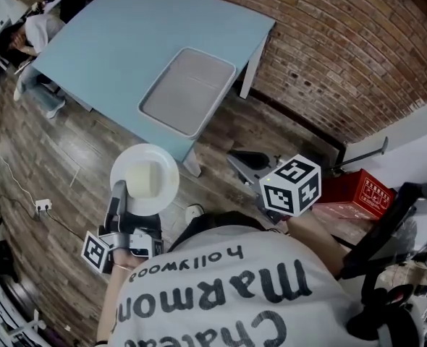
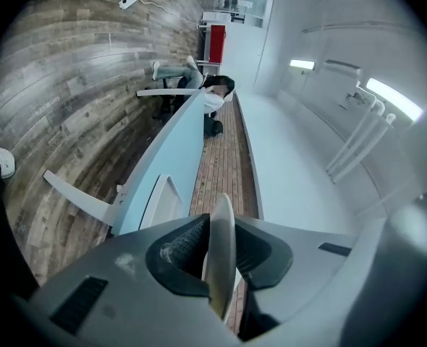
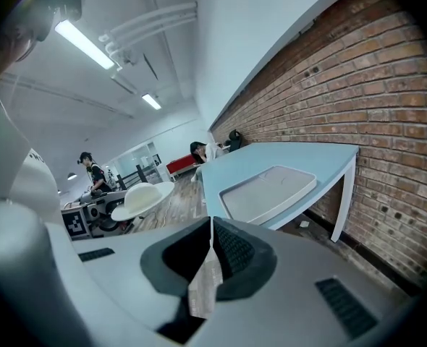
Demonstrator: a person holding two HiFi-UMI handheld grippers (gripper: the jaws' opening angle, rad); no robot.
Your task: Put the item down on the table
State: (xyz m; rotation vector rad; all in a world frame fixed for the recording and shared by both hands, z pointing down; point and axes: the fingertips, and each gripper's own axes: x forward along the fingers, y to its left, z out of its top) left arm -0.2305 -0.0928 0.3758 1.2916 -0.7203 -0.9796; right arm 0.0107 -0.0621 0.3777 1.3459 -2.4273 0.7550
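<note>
Well, nowhere near done yet, going by the head view. Got the white plate [image 1: 145, 179] up in the air over the wooden floor [image 1: 47, 150], well short of the light blue table [image 1: 119, 42]. Nothing set down so far. Left to do, by my guess: carry it across to the table, level it over a bare bit of the top or maybe over the grey tray [image 1: 188, 91] sitting there, lower it to rest, then let go. Can't tell the intended spot, no hint in the task beyond "table".

Now the left gripper [image 1: 119, 191]. Clamped on the plate's near rim, with the rest of the plate sticking out ahead toward the table. Seen edge-on in the left gripper view: thin white rim standing right between the two dark ribbed pads [image 2: 186, 246], pinched from both sides, so open only by the thickness of the plate. Looks like a rim-only hold, so probably prone to tipping if swung fast. Worth taking slow.

Right gripper [image 3: 212, 246] up by the person's right side, well apart from the plate. Jaws together, barely a sliver between them, nothing caught in there, just a strip of floor visible through the gap. Pointed toward the table and tray, with the plate and the left gripper off to its left. No obvious job for it here, other than keeping out of the way.
</note>
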